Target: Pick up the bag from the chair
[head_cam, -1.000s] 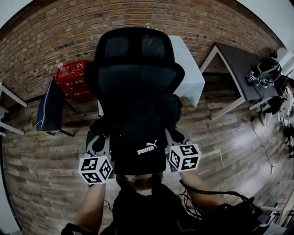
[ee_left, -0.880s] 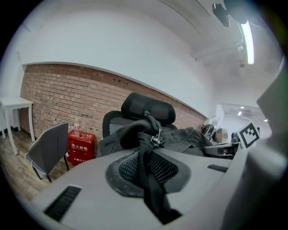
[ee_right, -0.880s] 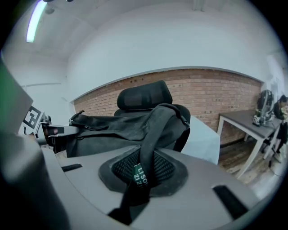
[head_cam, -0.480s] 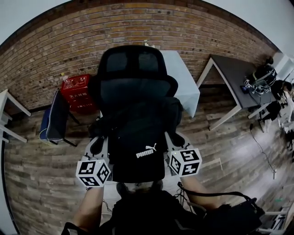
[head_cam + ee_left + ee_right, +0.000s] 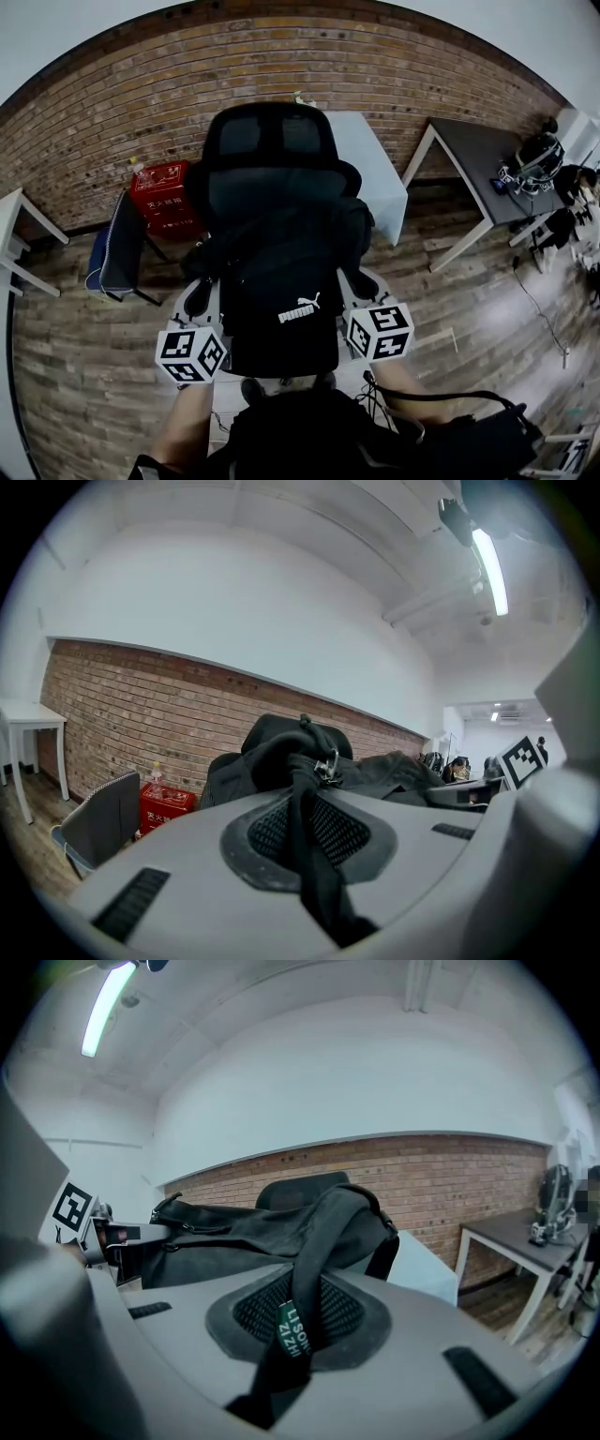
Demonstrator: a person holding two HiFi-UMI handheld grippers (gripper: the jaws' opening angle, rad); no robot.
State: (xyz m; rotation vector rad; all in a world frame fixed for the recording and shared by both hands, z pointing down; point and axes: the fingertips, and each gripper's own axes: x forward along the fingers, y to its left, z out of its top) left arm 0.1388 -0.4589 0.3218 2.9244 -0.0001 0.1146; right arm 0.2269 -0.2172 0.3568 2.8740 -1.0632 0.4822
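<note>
A black bag (image 5: pixel 281 291) with a white logo hangs in front of the black mesh office chair (image 5: pixel 272 155), covering its seat. My left gripper (image 5: pixel 199 298) is shut on a black bag strap (image 5: pixel 302 855) that has a metal clip above the jaws. My right gripper (image 5: pixel 362 283) is shut on another black strap (image 5: pixel 309 1269) with a green tag. In both gripper views the bag's body (image 5: pixel 234 1232) stretches between the two grippers, with the chair's headrest (image 5: pixel 281 728) behind it.
A red crate (image 5: pixel 161 192) and a dark side chair (image 5: pixel 117 248) stand at the left by the brick wall. A white table (image 5: pixel 370 169) is behind the chair and a dark table (image 5: pixel 478 155) at the right. Cables lie on the wooden floor at the lower right.
The whole scene has slid a little down in the head view. Both grippers keep their hold on the straps, and the bag stays between them in front of the chair.
</note>
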